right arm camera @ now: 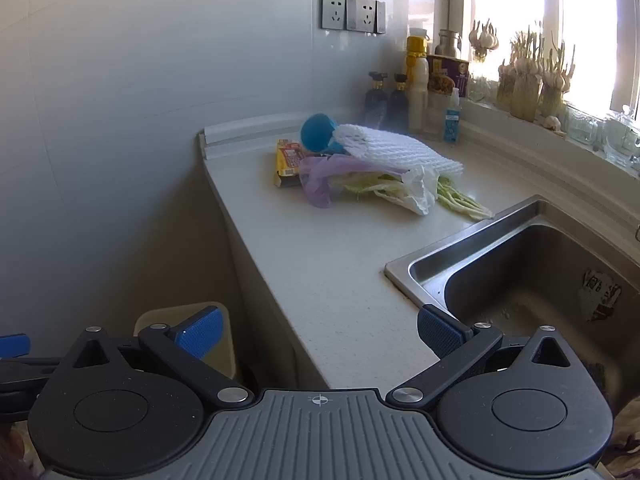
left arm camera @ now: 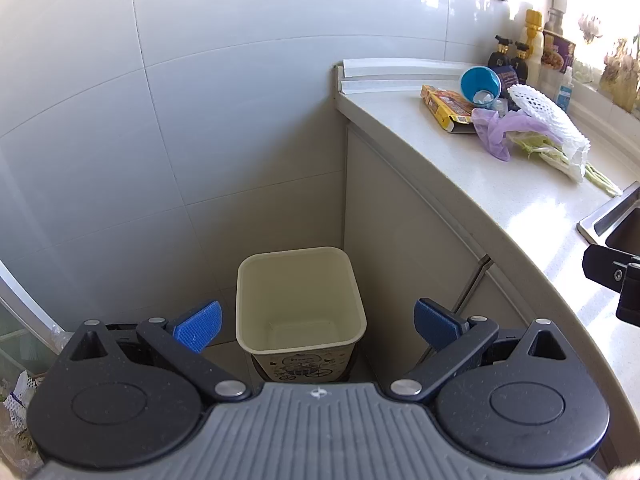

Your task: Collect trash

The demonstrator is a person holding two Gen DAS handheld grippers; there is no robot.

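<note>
A cream trash bin (left arm camera: 300, 300) stands on the floor in the corner beside the counter; its rim also shows in the right wrist view (right arm camera: 224, 312). My left gripper (left arm camera: 316, 326) is open and empty above the bin. My right gripper (right arm camera: 320, 334) is open and empty over the counter's front edge. A trash pile lies far back on the counter (right arm camera: 320, 260): a blue cup (right arm camera: 316, 132), a yellow box (right arm camera: 288, 162), a purple glove (right arm camera: 316, 184), white foam net (right arm camera: 400, 148), vegetable scraps (right arm camera: 460, 200). The pile also shows in the left wrist view (left arm camera: 520, 124).
A steel sink (right arm camera: 520, 280) sits right of my right gripper, with a scrap of wrapper (right arm camera: 600, 294) inside. Bottles (right arm camera: 416, 80) and garlic bunches (right arm camera: 528, 72) line the back wall and windowsill. Wall sockets (right arm camera: 352, 14) are above. A bag of rubbish (left arm camera: 20, 400) lies on the floor at left.
</note>
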